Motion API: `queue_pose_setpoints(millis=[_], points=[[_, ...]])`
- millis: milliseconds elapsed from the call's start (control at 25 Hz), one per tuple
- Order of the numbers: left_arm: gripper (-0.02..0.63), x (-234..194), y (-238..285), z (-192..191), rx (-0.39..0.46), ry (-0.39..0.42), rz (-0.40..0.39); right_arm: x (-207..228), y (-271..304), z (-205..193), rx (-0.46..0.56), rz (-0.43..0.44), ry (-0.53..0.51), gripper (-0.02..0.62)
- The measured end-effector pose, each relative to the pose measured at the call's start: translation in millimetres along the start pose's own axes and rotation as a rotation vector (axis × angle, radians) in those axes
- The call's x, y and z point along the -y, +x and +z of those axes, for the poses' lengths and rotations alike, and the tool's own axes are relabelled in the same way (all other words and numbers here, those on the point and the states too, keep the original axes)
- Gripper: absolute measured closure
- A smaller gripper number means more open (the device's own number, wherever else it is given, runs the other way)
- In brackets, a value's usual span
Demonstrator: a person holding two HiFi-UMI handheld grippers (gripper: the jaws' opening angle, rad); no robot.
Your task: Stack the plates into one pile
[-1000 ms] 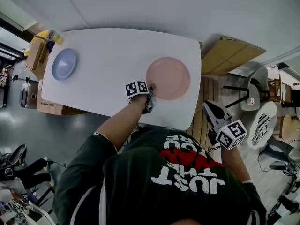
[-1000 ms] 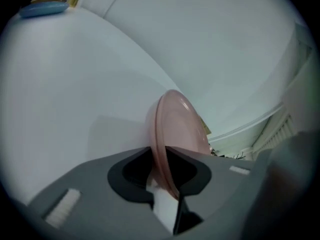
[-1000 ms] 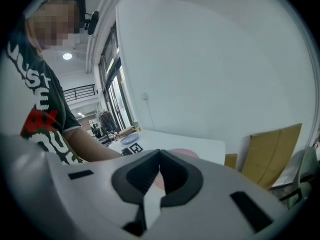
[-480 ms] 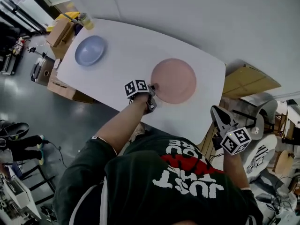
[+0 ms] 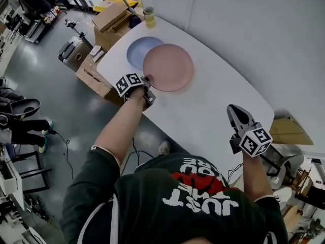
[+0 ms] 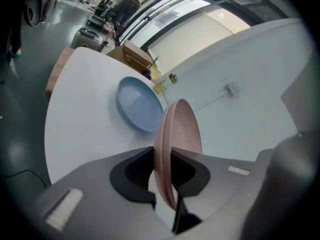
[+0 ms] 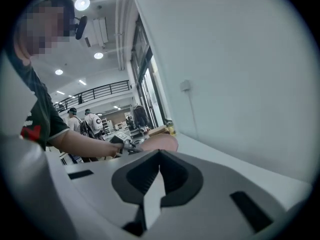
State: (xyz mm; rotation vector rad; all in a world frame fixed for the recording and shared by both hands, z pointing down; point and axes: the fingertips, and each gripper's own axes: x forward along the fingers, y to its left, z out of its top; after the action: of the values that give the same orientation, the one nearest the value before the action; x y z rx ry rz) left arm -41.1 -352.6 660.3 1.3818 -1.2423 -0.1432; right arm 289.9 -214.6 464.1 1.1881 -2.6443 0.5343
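My left gripper [image 5: 148, 89] is shut on the near rim of the pink plate [image 5: 168, 67]. In the head view the pink plate covers part of the blue plate [image 5: 137, 50], which lies near the table's far left end. The left gripper view shows the pink plate [image 6: 176, 134] edge-on between the jaws, held off the table, with the blue plate [image 6: 136, 104] just beyond it. My right gripper [image 5: 235, 112] hangs over the table's near right edge, shut and with nothing in it [image 7: 151, 199]. From the right gripper view the pink plate [image 7: 161, 142] is far off.
The white table [image 5: 218, 111] runs along a pale wall. A jar of yellow liquid [image 5: 149, 17] stands at its far end. Cardboard boxes [image 5: 109, 17] and a case [image 5: 74, 52] sit on the floor beyond that end. People stand in the hall behind [image 7: 92, 124].
The left gripper has carried the pink plate from the table's right part leftward to the blue plate, which it now overlaps. The right gripper stays off the near right edge.
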Motion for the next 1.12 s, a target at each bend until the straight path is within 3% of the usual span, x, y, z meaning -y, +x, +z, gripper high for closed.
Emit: queue_pose_setpoints(millis=[160, 320, 480, 680, 760, 880, 920, 1000, 1120], points=[[0.541, -46, -1, 85, 0.098, -0.062, 0.050, -37, 60, -1, -0.073, 0.069, -0.032, 0.591], [0.541, -79, 16, 138, 0.147, -0.097, 0.106, -52, 85, -11, -0.129, 0.079, -0.015, 0.591], [0.532, -88, 37, 163, 0.141, -0.132, 0.104, -52, 94, -23, -0.168, 0.053, 0.014, 0.591], [0.500, -83, 64, 165, 0.072, -0.100, 0.086, -49, 91, -24, -0.177, 0.011, 0.037, 0.591], [0.461, -77, 72, 158, -0.011, -0.001, 0.076, -48, 89, -23, -0.171, 0.003, 0.040, 0.591], [0.329, -76, 74, 139, -0.163, 0.268, 0.150, -48, 82, -26, -0.155, -0.008, 0.049, 0.591], [0.314, -78, 71, 134, -0.188, 0.333, 0.178, -48, 79, -27, -0.149, -0.011, 0.052, 0.591], [0.288, -78, 62, 128, -0.192, 0.386, 0.195, -47, 70, -30, -0.135, -0.016, 0.060, 0.591], [0.288, -63, 42, 127, -0.119, 0.361, 0.113, -43, 57, -31, -0.094, -0.018, 0.071, 0.591]])
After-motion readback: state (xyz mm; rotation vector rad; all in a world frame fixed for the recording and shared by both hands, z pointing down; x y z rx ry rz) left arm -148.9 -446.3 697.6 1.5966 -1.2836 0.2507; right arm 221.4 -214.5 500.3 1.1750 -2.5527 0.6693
